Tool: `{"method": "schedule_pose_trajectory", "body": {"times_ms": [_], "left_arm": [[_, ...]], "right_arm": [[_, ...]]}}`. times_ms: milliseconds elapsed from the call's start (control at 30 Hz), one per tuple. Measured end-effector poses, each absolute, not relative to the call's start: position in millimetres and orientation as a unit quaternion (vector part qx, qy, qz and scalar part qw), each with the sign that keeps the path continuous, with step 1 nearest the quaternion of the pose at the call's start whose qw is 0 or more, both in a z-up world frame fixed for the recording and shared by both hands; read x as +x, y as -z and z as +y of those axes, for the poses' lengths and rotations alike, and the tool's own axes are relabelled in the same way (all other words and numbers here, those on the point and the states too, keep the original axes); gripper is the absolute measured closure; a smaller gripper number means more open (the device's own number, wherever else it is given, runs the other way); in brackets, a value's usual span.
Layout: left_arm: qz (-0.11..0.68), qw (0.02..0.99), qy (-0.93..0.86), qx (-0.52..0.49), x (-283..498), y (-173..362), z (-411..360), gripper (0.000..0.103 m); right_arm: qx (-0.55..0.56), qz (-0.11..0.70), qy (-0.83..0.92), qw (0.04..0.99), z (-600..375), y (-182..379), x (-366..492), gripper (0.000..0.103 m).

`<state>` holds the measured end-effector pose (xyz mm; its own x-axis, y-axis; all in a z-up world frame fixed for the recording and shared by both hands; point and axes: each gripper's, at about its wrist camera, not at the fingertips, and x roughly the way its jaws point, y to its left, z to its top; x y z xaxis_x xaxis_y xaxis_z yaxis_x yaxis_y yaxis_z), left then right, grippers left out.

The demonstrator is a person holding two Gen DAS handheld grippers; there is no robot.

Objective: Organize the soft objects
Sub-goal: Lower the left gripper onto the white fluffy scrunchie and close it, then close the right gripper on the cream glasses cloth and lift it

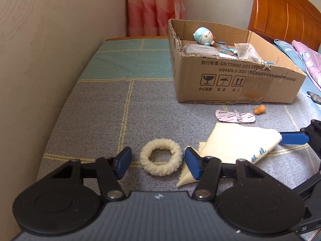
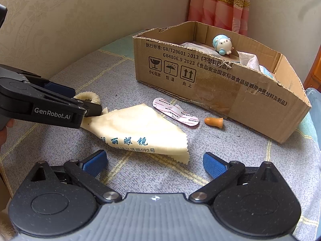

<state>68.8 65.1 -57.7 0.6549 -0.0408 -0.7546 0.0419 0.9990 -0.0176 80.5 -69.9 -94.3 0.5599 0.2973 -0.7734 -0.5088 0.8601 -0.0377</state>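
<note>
While both claws sit low over the bed, things read left to right as follows.

Left gripper: spread wide, its blue pads either side of the scrunchie, touching nothing that I can make out.

Scrunchie: cream, fluffy ring lying flat on the grey blanket, between the left fingers; the right view shows only its top edge behind the left claw.

Cloth: pale yellow lens cloth, folded to a rough triangle, printed blue characters on its near edge; one corner runs under the left claw's right finger, just beside the scrunchie.

Right gripper: spread wide, empty, hovering just short of the cloth's near corner.

Plasters: two pink-printed strips overlapping, between cloth and box.

Earplug: orange, loose, close to the box wall.

Box: open cardboard box on the far right, already holding a blue toy, tissue and some cord.

Step in hand: likely the pick of the scrunchie, left claw lined up but not closed.

Next move: probably close on the ring's rim without snagging the cloth corner, lift, carry it over the box wall and drop it inside; the right claw seems set to take the cloth.
</note>
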Motion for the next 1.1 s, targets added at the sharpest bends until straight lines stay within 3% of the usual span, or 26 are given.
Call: {"method": "schedule_pose_trajectory", "body": {"times_ms": [67, 833, 1100], "left_arm": [[0.413, 0.910, 0.027, 0.003, 68.0, 56.0, 64.6, 0.064], [0.408, 0.912, 0.017, -0.023, 69.1, 57.0, 82.1, 0.065], [0.409, 0.912, 0.019, -0.025, 69.0, 57.4, 83.4, 0.064]], "right_arm": [[-0.130, 0.408, -0.232, 0.874, -70.3, 94.5, 80.0, 0.000], [-0.218, 0.389, -0.310, 0.840, -35.3, 88.2, 91.6, 0.000], [-0.188, 0.411, -0.347, 0.822, -32.5, 93.2, 111.8, 0.000]]}}
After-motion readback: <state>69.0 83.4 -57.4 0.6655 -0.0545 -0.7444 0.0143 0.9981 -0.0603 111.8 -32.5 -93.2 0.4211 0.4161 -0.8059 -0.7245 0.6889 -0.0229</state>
